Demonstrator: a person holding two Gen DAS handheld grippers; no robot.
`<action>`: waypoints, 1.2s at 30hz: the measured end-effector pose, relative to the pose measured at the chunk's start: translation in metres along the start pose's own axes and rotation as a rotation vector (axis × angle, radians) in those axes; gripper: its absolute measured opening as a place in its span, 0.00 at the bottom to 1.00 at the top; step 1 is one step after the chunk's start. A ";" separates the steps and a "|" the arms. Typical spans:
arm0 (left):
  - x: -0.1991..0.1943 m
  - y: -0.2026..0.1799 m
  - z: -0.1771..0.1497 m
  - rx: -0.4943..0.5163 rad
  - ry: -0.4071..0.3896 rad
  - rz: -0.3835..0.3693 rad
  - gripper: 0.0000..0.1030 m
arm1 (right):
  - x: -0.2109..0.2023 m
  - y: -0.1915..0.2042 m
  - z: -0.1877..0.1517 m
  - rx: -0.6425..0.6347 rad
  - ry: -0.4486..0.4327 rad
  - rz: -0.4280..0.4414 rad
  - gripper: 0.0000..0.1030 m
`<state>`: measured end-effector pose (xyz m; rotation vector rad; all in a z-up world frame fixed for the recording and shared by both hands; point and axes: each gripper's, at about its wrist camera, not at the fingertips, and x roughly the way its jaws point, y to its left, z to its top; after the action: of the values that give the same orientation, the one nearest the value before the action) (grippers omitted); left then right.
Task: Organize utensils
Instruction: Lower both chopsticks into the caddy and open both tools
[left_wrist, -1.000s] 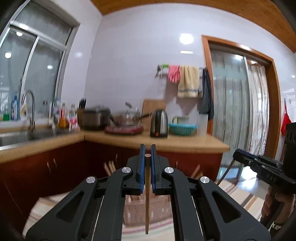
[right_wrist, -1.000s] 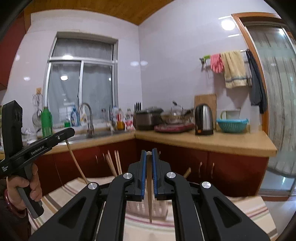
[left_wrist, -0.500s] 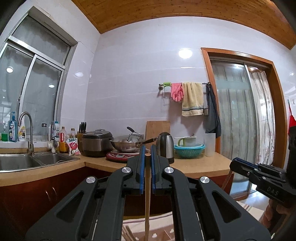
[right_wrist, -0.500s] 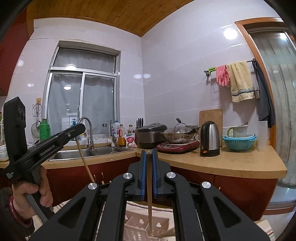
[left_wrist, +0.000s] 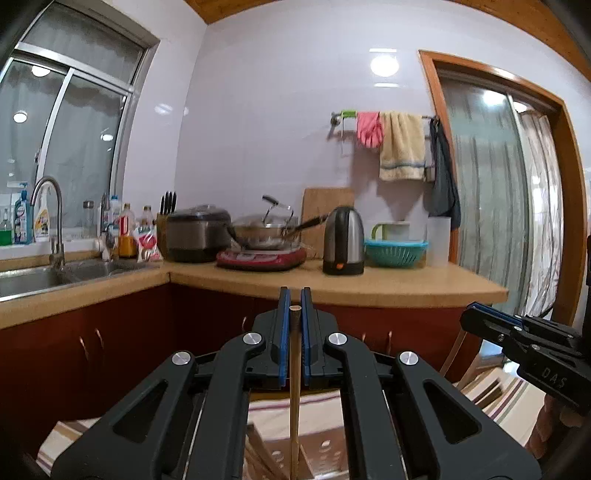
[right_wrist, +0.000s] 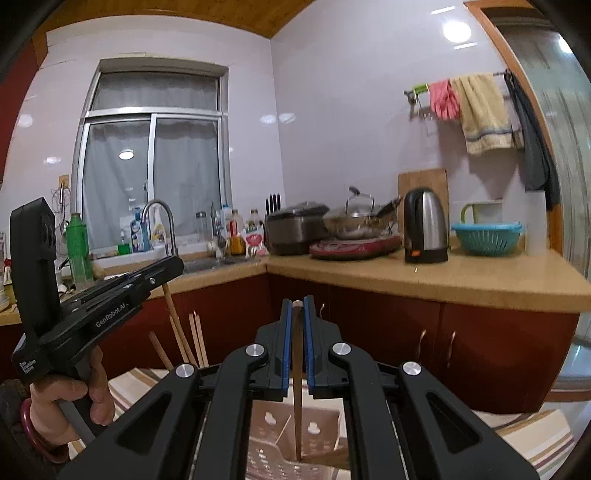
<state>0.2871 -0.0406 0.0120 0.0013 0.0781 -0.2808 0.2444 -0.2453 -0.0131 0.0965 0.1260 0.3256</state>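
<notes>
Left gripper: blue-padded jaws pinch one pale wooden chopstick, top end between the pads, shaft hanging to 6 o'clock.
Right gripper: jaws closed on one darker brown wooden chopstick, also upright, tip toward 6 o'clock.
Key relation: perforated white plastic utensil basket lies directly below both tools; each stick's long axis is near vertical and points into it. The right stick's tip looks to be inside the basket already; contact with the floor cannot be told.
Nearer tool: right, by judgement; the left stick's lower end runs out of frame.
Count, held: two chopsticks, one per gripper.
Count, standing chopsticks: about four lean at 9 o'clock of the right gripper, beside the left tool's stick.
Basket count: one.
</notes>
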 end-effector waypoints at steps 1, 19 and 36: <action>0.001 0.001 -0.005 -0.002 0.012 0.002 0.06 | 0.001 0.000 -0.003 0.000 0.006 -0.002 0.07; 0.006 0.009 -0.030 -0.009 0.089 0.043 0.30 | 0.012 0.003 -0.024 0.014 0.073 -0.025 0.07; -0.012 0.001 -0.021 0.005 0.099 0.031 0.84 | -0.013 0.009 -0.012 0.016 0.060 -0.061 0.58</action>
<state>0.2744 -0.0364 -0.0080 0.0211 0.1759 -0.2502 0.2282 -0.2404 -0.0229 0.0984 0.1905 0.2666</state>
